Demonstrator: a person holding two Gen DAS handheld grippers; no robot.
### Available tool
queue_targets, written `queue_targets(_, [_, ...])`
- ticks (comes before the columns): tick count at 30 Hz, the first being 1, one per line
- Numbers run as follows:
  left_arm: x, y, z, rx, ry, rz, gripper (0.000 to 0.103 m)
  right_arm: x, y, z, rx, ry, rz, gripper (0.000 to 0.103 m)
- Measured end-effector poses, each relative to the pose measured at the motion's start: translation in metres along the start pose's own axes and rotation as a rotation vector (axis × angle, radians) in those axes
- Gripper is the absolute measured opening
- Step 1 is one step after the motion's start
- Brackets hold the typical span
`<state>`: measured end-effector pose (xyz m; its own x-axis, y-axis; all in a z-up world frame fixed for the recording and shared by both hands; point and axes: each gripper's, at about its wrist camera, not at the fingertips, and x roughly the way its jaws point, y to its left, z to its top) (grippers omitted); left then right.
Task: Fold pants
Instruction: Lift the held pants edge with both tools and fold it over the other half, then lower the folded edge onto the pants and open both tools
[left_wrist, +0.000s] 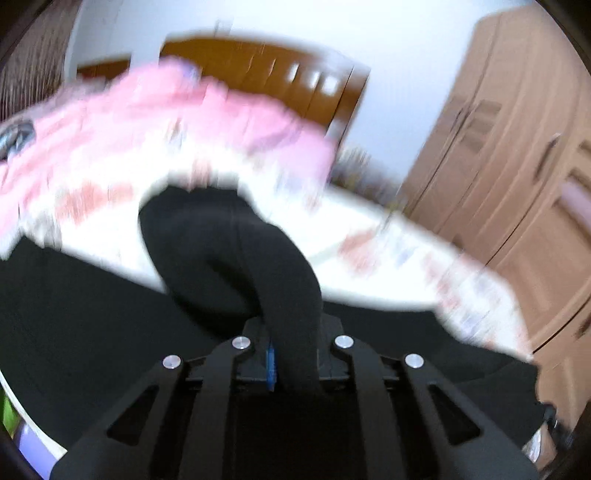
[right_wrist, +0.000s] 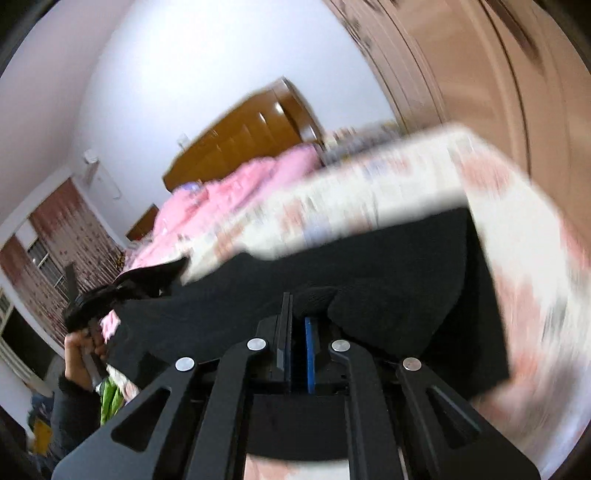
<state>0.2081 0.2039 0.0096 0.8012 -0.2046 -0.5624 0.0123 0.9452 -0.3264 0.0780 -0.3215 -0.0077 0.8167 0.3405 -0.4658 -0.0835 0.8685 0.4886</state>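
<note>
The black pants (left_wrist: 207, 240) lie spread over a white patterned bed sheet (left_wrist: 388, 258). My left gripper (left_wrist: 291, 354) is shut on a fold of the pants that loops up from between its fingers. In the right wrist view the pants (right_wrist: 369, 258) stretch across the sheet (right_wrist: 517, 240), and my right gripper (right_wrist: 297, 332) is shut on their edge, with cloth bunched over the right finger. The person's left hand and the left gripper (right_wrist: 85, 317) show at the far left, holding the other end of the pants. Both views are motion blurred.
A pink blanket (left_wrist: 166, 110) is heaped near the brown wooden headboard (left_wrist: 266, 70). A tall light wooden wardrobe (left_wrist: 517, 166) stands beside the bed on the right. A window with patterned curtains (right_wrist: 48, 251) is at the left.
</note>
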Motion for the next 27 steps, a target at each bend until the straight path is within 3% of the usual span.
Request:
queue_targets(1, [-0.024, 0.001, 0.002, -0.012, -0.094, -0.076, 0.012, -0.005, 0.003, 0.007, -0.011, -0.022, 0.011, 0.007])
queue_targets(3, [-0.061, 0.003, -0.007, -0.016, -0.216, -0.150, 0.012, -0.021, 0.007, 0.020, -0.035, -0.069, 0.043, 0.007])
queue_targets(6, [-0.090, 0.007, -0.057, -0.012, -0.259, -0.149, 0.013, -0.030, -0.020, -0.002, 0.000, -0.035, 0.019, 0.007])
queue_targets(8, [-0.083, 0.017, -0.107, 0.008, -0.201, -0.092, 0.014, -0.020, -0.059, -0.043, 0.094, 0.067, -0.036, 0.007])
queue_targets(10, [-0.053, 0.029, -0.144, 0.000, -0.052, -0.071, 0.014, -0.008, -0.087, -0.073, 0.185, 0.139, -0.054, 0.004])
queue_targets(11, [-0.040, 0.034, -0.156, -0.009, 0.011, -0.060, 0.013, -0.011, -0.091, -0.077, 0.203, 0.114, -0.027, 0.004])
queue_targets(15, [-0.039, 0.043, -0.159, -0.037, 0.015, -0.067, 0.014, -0.015, -0.077, -0.070, 0.150, 0.100, -0.060, 0.004])
queue_targets(19, [-0.068, 0.037, -0.150, -0.023, -0.077, -0.072, 0.013, -0.036, -0.059, -0.062, 0.116, 0.038, -0.025, 0.004])
queue_targets(21, [-0.079, 0.034, -0.148, -0.012, -0.102, -0.049, 0.013, -0.035, -0.059, -0.062, 0.107, 0.057, -0.018, 0.004])
queue_targets(24, [-0.062, 0.045, -0.158, -0.027, -0.030, 0.013, 0.013, -0.013, -0.081, -0.080, 0.182, 0.153, -0.037, 0.004])
queue_targets(25, [-0.058, 0.049, -0.164, -0.050, 0.003, 0.012, 0.013, -0.011, -0.089, -0.084, 0.214, 0.145, -0.013, 0.004])
queue_targets(27, [-0.057, 0.049, -0.170, -0.069, -0.005, 0.006, 0.013, -0.015, -0.090, -0.083, 0.239, 0.135, -0.002, 0.004])
